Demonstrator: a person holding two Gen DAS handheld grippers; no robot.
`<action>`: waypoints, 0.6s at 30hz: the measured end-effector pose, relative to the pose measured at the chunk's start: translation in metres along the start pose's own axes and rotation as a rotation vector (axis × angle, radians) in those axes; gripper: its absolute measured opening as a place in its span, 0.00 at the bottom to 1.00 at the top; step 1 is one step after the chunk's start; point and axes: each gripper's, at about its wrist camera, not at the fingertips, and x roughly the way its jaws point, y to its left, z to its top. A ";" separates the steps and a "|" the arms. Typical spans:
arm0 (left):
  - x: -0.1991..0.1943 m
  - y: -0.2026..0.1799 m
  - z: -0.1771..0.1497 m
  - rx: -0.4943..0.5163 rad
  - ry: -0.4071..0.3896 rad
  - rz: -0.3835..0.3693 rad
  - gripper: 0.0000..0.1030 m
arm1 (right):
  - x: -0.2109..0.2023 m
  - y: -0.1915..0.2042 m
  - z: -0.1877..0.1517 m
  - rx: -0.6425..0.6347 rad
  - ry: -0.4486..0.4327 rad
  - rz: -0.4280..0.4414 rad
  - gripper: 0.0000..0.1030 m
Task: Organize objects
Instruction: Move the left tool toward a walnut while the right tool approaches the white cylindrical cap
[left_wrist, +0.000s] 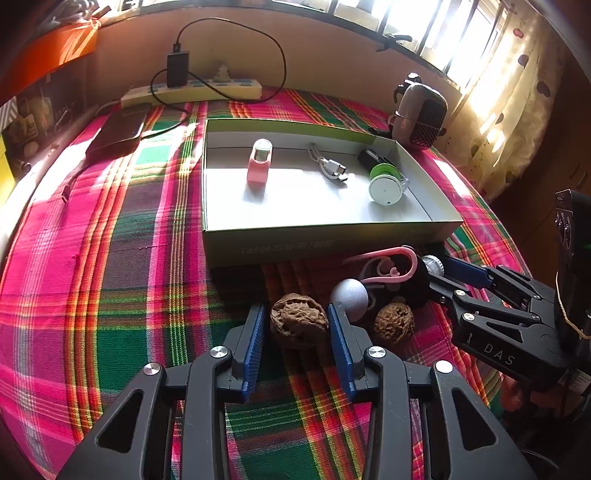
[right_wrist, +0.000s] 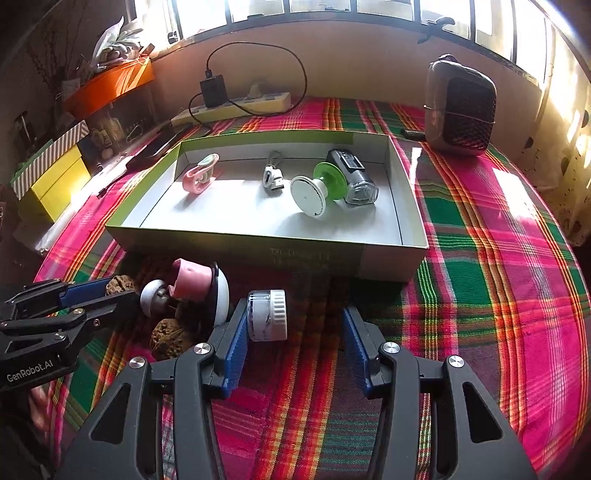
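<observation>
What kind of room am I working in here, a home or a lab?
Most likely a room in a home, not a lab. The work surface wears a bright plaid cloth, a patterned curtain hangs beside a sunlit window, and a power strip with a charger plugged in lies along the wall.

A woven plaid cloth (right_wrist: 480, 258) covers the table, matt and faintly ribbed. On it sits a cardboard box (right_wrist: 406, 206) with a smooth matt paper lining. In front of the box lie two walnuts (left_wrist: 298, 320), rough and deeply wrinkled (dull brown shell), and a small jar (right_wrist: 266, 315) of glossy plastic. Behind the box, the power strip (left_wrist: 207, 90) looks like smooth plastic.
</observation>
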 end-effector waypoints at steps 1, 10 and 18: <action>0.000 0.000 0.000 -0.003 0.001 0.001 0.32 | -0.001 0.000 0.000 0.000 0.000 -0.001 0.47; -0.001 0.000 -0.001 0.004 -0.004 0.010 0.29 | -0.004 -0.003 -0.002 0.005 -0.002 -0.004 0.29; -0.001 0.000 -0.002 0.005 -0.006 0.011 0.28 | -0.004 -0.006 -0.003 0.019 -0.005 0.002 0.20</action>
